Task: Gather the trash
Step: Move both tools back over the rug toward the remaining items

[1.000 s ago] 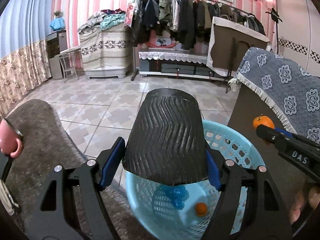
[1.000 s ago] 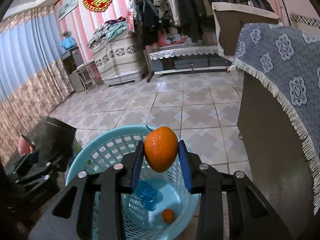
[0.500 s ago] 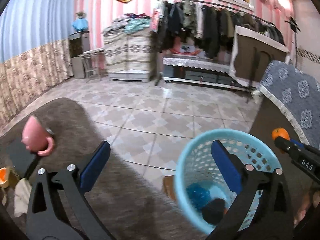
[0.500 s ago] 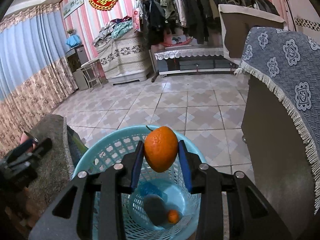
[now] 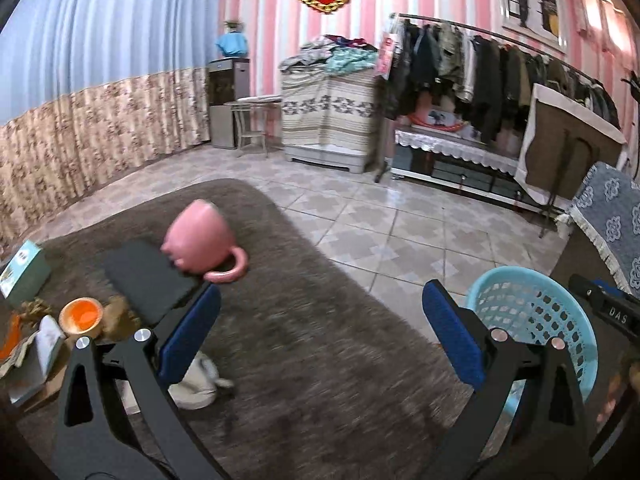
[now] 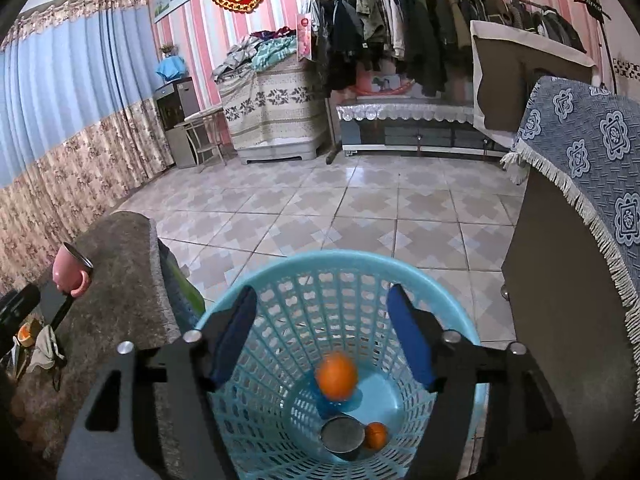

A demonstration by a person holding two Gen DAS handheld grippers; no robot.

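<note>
Blue pads spread wide on my left gripper (image 5: 320, 332), nothing between them. Left wrist view: below the jaws lies a brown shaggy rug (image 5: 312, 336) covering a low surface. On it a pink mug (image 5: 202, 242) is tipped on its side, handle toward me, leaning on a dark flat pad (image 5: 148, 280). Near the left pad: an orange half-shell (image 5: 81, 316), a crumpled whitish wad (image 5: 198, 384), and paper scraps at the left edge, partly blurred. A teal box (image 5: 25, 272) sits further left. The light blue basket (image 5: 560, 312) stands on the tiled floor to the right of the rug; my right gripper's black body crosses its far rim.

Right wrist view: my right gripper (image 6: 322, 344) is also open wide, empty, positioned directly over the basket (image 6: 280, 280). An orange (image 6: 336, 375) shows inside the basket below the jaws, slightly blurred; I cannot tell if it rests on anything. At the bottom lie a dark cup (image 6: 343, 436) on its side, a smaller orange (image 6: 376, 435) touching it, and something blue (image 6: 326, 404), mostly hidden. A blue patterned cloth (image 6: 592, 160) drapes a cabinet to the right. The mug (image 6: 68, 270) and rug (image 6: 120, 288) appear at left.
</note>
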